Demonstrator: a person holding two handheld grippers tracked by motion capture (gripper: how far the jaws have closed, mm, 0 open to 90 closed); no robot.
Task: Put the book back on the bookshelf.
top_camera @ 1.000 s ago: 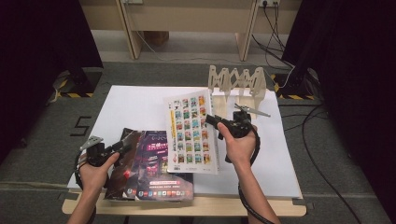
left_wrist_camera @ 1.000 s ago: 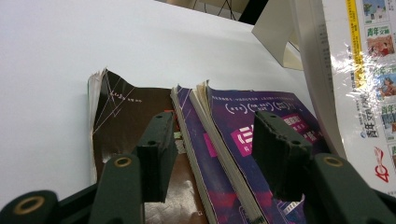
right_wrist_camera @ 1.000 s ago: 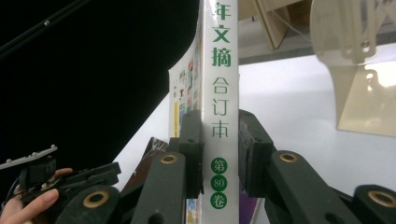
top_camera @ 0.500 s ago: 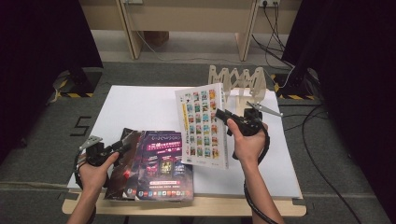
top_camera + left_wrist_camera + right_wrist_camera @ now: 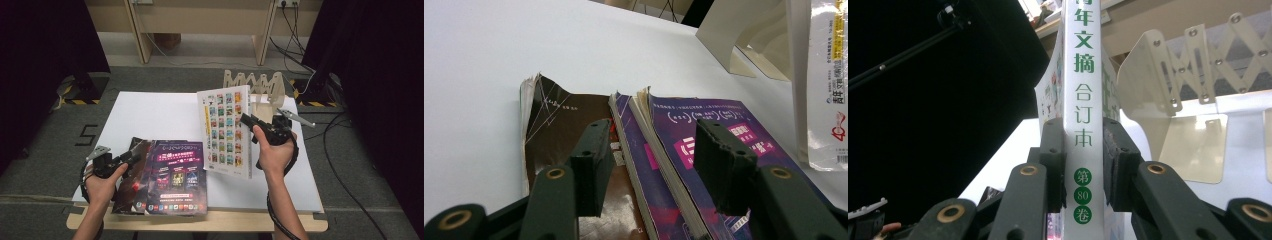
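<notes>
Since 1 second earlier, the white bound volume (image 5: pixel 226 131) had been tipped up from lying flat on the white table top (image 5: pixel 150 112) and carried toward the wooden rack, while the left hand and the 3 stacked books stayed where they were. Largest in the scene, the table top carried everything: the cream accordion-style book rack (image 5: pixel 260 89) at its far edge, the volume just in front of that rack, and the stack near the front edge. The volume stood tilted on its lower edge, its cover of small colour pictures facing left in the high view. The right gripper (image 5: pixel 252 121) was clamped on its spine (image 5: pixel 1082 100), 1 jaw pressed to each side, green characters running down between them. Near the front edge, 2 purple-covered books (image 5: pixel 175 175) lay overlapping on a brown-covered one (image 5: pixel 559 125), all flat. The left gripper (image 5: pixel 132 157) rested at the stack's left side with its jaws apart and gripping nothing, 1 above the brown cover and 1 above the purple cover (image 5: pixel 704 130).
</notes>
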